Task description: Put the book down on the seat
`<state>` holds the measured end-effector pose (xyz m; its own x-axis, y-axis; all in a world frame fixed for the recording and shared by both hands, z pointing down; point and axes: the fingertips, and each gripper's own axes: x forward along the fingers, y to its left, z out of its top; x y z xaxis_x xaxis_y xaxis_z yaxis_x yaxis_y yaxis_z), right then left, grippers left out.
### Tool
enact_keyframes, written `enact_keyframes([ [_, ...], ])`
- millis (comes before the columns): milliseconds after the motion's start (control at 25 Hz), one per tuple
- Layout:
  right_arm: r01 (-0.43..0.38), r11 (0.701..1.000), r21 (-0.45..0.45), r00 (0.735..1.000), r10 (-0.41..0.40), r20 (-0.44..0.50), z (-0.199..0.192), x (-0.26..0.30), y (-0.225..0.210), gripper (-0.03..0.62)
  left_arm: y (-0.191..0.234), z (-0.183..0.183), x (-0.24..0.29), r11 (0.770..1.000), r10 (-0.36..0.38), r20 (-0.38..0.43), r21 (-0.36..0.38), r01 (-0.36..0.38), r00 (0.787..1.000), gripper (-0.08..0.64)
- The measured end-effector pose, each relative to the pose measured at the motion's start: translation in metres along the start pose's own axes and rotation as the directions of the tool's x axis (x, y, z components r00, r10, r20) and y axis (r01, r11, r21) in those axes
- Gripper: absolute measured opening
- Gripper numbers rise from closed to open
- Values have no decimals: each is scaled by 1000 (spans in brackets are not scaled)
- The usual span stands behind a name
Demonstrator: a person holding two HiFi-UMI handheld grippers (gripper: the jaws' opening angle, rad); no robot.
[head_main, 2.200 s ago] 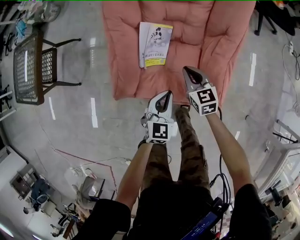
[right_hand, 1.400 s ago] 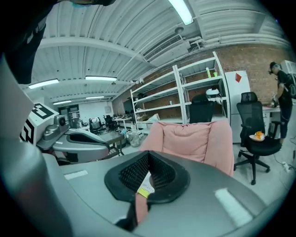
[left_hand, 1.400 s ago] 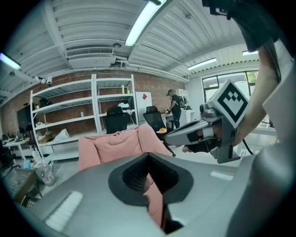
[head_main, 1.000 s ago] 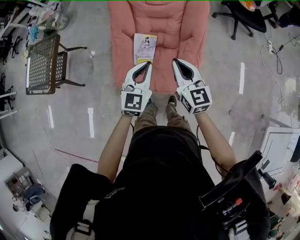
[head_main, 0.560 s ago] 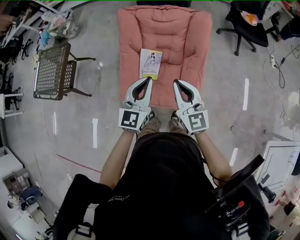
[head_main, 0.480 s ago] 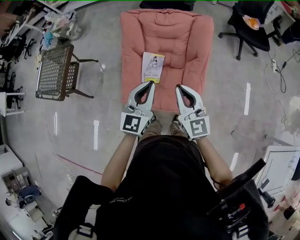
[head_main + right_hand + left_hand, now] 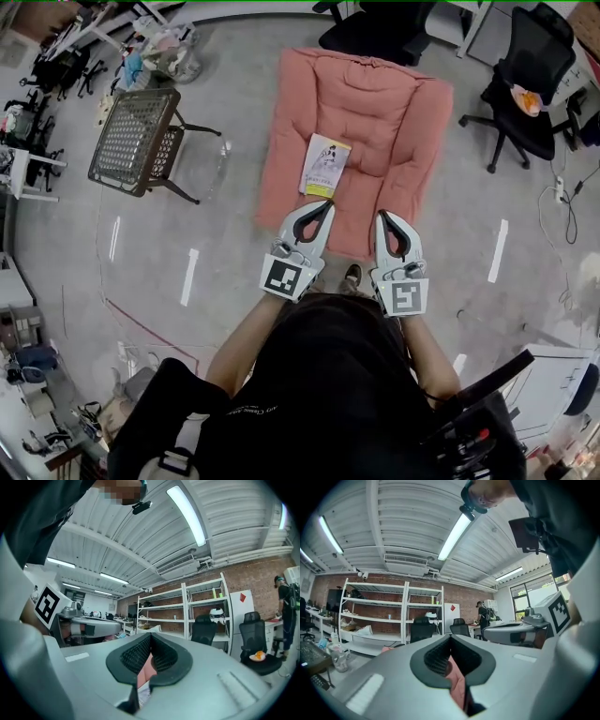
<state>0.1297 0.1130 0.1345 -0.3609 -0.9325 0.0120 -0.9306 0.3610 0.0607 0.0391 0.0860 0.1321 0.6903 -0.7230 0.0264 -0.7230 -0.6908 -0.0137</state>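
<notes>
**Both tools clenched and empty, the book lying on the seat**

We are standing over the floor [image 7: 216,272] with both arms stretched forward, one tool in each hand. Nearest to us, between the two tools and below them, the toe of our shoe [image 7: 353,276] is showing. The left tool [image 7: 327,202] is clenched: its jaws are meeting at the tips and nothing is sitting between them. The right tool [image 7: 382,215] is clenched in the same way, also empty, and is hanging just beside the left one, both pointing the same way. Their tips are hovering over the near edge of the seat [image 7: 398,122], a pink padded cushion chair spreading out ahead of both tools. The book [image 7: 324,166] is lying flat on that seat, cover up, just ahead of the left tool's tips and apart from them; neither tool is touching it. Further out, to the left of the left tool, a wicker chair [image 7: 139,141] is standing on the floor, well apart from the seat. Beyond the seat, ahead of the right tool and off to its right, a black office chair [image 7: 525,103] is standing.
</notes>
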Motion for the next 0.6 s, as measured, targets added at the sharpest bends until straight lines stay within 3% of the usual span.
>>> enact_keyframes([
  [240,-23,1000,-4,1000,23,16,13,4,1,11,4,9,-1,999,36,11,-3,-36,999,1],
  [480,-60,994,-91,996,65,60,31,5,15,11,2,20,-8,1000,29,25,6,-29,999,2],
  [600,-69,995,-74,996,73,45,32,12,22,12,9,19,-11,999,43,22,4,-43,999,0],
])
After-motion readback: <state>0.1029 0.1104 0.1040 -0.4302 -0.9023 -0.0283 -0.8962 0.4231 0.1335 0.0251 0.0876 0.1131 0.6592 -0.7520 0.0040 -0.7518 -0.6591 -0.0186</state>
